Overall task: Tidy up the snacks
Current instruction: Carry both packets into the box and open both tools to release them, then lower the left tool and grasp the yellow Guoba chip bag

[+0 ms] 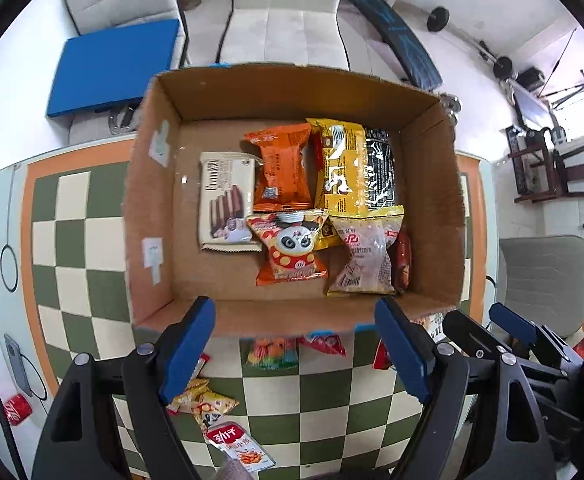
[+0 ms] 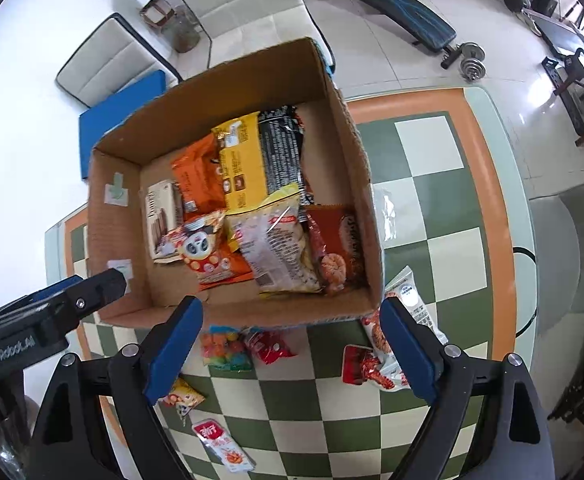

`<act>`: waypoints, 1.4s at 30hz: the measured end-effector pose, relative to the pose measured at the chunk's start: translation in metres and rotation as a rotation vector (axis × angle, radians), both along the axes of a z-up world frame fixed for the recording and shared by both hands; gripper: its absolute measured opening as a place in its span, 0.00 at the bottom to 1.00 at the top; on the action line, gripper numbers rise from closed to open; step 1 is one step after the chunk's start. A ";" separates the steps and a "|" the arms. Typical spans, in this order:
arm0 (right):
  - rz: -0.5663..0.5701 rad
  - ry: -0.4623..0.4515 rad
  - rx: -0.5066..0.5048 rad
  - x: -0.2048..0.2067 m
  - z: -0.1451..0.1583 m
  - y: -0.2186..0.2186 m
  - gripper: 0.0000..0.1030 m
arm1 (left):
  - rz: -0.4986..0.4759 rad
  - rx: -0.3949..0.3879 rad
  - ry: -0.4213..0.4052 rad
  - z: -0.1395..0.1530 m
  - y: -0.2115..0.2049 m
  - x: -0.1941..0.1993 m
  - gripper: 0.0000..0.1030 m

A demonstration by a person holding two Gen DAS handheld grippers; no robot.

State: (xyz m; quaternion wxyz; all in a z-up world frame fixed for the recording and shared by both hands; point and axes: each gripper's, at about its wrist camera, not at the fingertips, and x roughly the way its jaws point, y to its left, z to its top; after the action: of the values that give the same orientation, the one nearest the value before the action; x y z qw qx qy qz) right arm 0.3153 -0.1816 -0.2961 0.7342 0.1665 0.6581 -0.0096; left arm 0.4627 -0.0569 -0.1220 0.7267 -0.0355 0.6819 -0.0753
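Reading "GenRobot.AI", left gripper [image 2: 92,296] flanks the cardboard box [image 2: 228,312].

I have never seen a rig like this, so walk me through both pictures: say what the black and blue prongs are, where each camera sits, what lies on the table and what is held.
The prongs are two hand-held grippers, each carrying a fisheye camera that looks along its fingers. One picture comes from the left gripper, the other from the right gripper. Both stand open and hold nothing. Below is a cardboard box partly filled with snack packets, such as a panda packet. More packets lie loose on the checkered table, including a colourful candy bag.
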 end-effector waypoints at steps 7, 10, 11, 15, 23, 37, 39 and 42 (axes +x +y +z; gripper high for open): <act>0.110 -0.014 0.048 -0.046 0.005 0.025 0.90 | 0.114 0.051 -0.041 0.003 0.047 -0.074 0.79; 0.171 0.033 0.065 -0.074 -0.013 0.041 0.90 | 0.219 0.093 0.002 -0.022 0.078 -0.107 0.79; 0.183 0.049 0.064 -0.082 -0.020 0.045 0.90 | 0.254 0.101 0.028 -0.033 0.089 -0.116 0.79; 0.185 0.117 0.084 -0.099 -0.057 0.056 0.90 | 0.353 0.037 0.180 -0.090 0.118 -0.143 0.79; 0.158 0.116 0.060 -0.070 -0.103 0.073 0.90 | 0.435 0.003 0.314 -0.168 0.134 -0.151 0.79; 0.151 0.134 0.151 -0.050 -0.128 0.144 0.90 | 0.467 0.024 0.332 -0.204 0.140 -0.151 0.50; 0.149 0.129 0.117 -0.045 -0.134 0.151 0.90 | 0.463 0.036 0.321 -0.202 0.143 -0.156 0.50; 0.149 0.141 0.068 -0.040 -0.145 0.158 0.89 | 0.453 0.048 0.312 -0.202 0.145 -0.163 0.49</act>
State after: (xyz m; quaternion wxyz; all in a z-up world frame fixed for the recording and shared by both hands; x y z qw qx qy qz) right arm 0.2755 -0.0236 -0.4409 0.6787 0.1405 0.7187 0.0557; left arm 0.2996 0.0881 -0.3236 0.6118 -0.1809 0.7619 0.1117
